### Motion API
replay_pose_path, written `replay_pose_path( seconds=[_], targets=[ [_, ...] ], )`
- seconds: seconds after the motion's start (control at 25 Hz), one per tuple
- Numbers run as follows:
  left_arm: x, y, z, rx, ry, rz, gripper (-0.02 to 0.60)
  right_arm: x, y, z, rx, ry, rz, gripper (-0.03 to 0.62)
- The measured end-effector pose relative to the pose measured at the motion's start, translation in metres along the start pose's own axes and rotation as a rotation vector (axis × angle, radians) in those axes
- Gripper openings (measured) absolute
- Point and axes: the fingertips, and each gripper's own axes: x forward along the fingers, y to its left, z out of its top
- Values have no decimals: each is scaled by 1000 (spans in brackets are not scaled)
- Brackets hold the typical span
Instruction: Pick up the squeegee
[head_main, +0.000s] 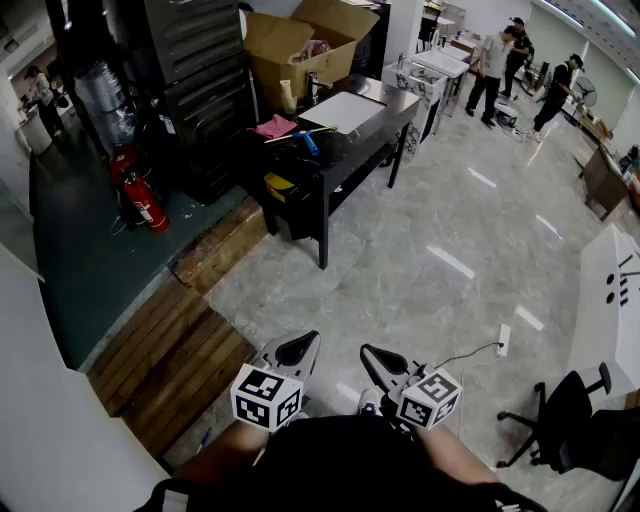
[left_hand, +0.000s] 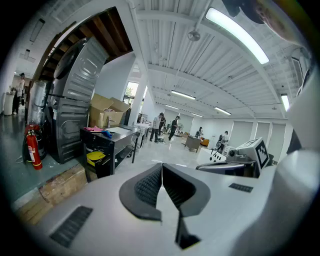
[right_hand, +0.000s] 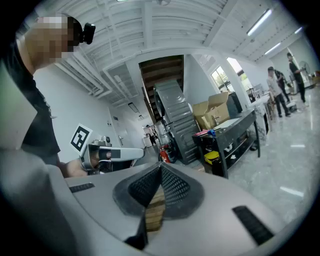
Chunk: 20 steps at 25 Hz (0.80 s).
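Left gripper (head_main: 298, 348) and right gripper (head_main: 377, 360): jaws pressed together, empty. Reaching the upper-centre bench's (head_main: 345, 152) squeegee (head_main: 307, 141) unopened could shove it off.

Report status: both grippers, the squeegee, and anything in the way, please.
Left gripper and right gripper: jaws shut, both empty, near body. Squeegee lies on black table ahead, beside pink cloth, untouched. Only bare floor between.

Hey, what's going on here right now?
A person stands holding a gripper in each hand. The left gripper and right gripper are both shut and empty. The blue-handled squeegee lies untouched on the black table some way ahead, beside a pink cloth.
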Motion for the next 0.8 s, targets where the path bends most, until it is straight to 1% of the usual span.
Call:
replay_pose_path(
  seconds=[0.4, 0.6, 0.8],
  targets=[
    [-2, -2, 2, 7, 4, -4, 17, 1, 5, 4, -2, -8, 19, 8],
    [-1, 0, 2, 8, 5, -6, 17, 6, 6, 9, 38, -26, 41, 8],
    [-5, 2, 0, 3, 5, 2, 17, 9, 12, 7, 14, -8, 57, 9]
  ],
)
